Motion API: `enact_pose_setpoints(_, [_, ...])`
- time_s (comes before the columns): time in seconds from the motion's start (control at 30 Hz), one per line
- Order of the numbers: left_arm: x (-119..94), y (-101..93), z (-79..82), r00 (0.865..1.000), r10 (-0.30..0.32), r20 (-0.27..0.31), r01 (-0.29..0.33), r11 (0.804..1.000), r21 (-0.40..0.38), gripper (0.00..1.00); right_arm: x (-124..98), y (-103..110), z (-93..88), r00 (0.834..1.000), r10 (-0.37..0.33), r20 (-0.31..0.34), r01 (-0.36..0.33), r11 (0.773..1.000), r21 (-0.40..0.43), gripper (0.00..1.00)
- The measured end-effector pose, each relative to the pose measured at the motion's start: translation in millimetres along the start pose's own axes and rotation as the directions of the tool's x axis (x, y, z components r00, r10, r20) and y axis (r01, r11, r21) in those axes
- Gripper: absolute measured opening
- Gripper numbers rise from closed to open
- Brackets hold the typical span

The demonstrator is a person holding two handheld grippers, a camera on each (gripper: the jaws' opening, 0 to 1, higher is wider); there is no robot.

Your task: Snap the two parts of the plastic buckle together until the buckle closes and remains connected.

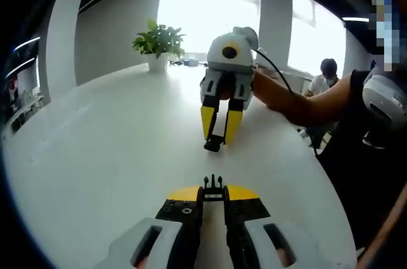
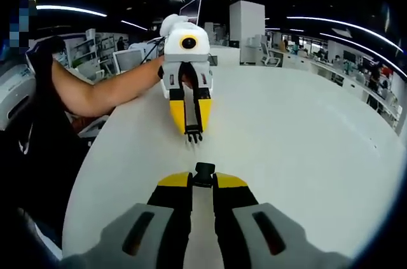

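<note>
In the left gripper view my left gripper (image 1: 213, 191) is shut on the pronged black buckle half (image 1: 213, 186), whose prongs stick out past the yellow fingertips. Across the white table (image 1: 114, 154) the right gripper (image 1: 217, 130) faces it, shut on the black socket half (image 1: 213, 144) at its tips. In the right gripper view my right gripper (image 2: 203, 180) holds the socket half (image 2: 204, 172), and the left gripper (image 2: 191, 124) points toward it with the pronged half (image 2: 194, 137) showing below its tips. The two halves are apart, roughly in line.
A potted green plant (image 1: 159, 43) stands at the table's far edge by bright windows. A person's arm (image 1: 299, 100) reaches in from the right. In the right gripper view, an arm (image 2: 102, 94) comes from the left, with office desks and monitors (image 2: 127, 59) behind.
</note>
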State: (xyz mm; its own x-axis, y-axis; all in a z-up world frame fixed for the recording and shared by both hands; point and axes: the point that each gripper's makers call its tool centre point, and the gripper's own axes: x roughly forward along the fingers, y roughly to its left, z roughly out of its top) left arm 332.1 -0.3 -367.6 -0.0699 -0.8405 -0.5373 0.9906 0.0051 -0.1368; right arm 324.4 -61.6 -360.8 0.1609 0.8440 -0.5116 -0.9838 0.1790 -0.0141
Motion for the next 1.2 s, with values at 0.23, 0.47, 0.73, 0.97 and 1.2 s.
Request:
enact_pose_setpoints(0.23, [1,-2.9,-0.7,1.0,-0.01,-0.008,0.01,1.0,0.003,0.11,0,0,-1.2,1.0,0.004,-0.005,-0.004,1.0,0.001,0.1])
enact_pose_setpoints(0.47, [1,-4.7,-0.9,1.0,-0.019,-0.012,0.019,1.0,0.003,0.11,1,2,-2.5,1.0,0.021,-0.009,-0.021,1.0,0.002,0.1])
enact_pose_setpoints(0.73, [2,-9.2,-2.2,0.999,-0.043,-0.021,0.043,0.999,0.007,0.11,1,7,-4.0,0.999,0.046,-0.017,-0.046,0.999,-0.003,0.1])
enact_pose_setpoints(0.97, [3,-13.7,-3.1,0.998,-0.061,-0.031,0.061,0.998,0.006,0.11,-1,10,-1.4,0.998,0.057,-0.008,-0.057,0.998,-0.004,0.1])
enact_pose_setpoints(1.2, [3,-15.1,-4.5,0.997,-0.069,-0.039,0.069,0.998,0.003,0.11,0,16,-3.3,0.996,0.085,-0.017,-0.085,0.996,-0.007,0.1])
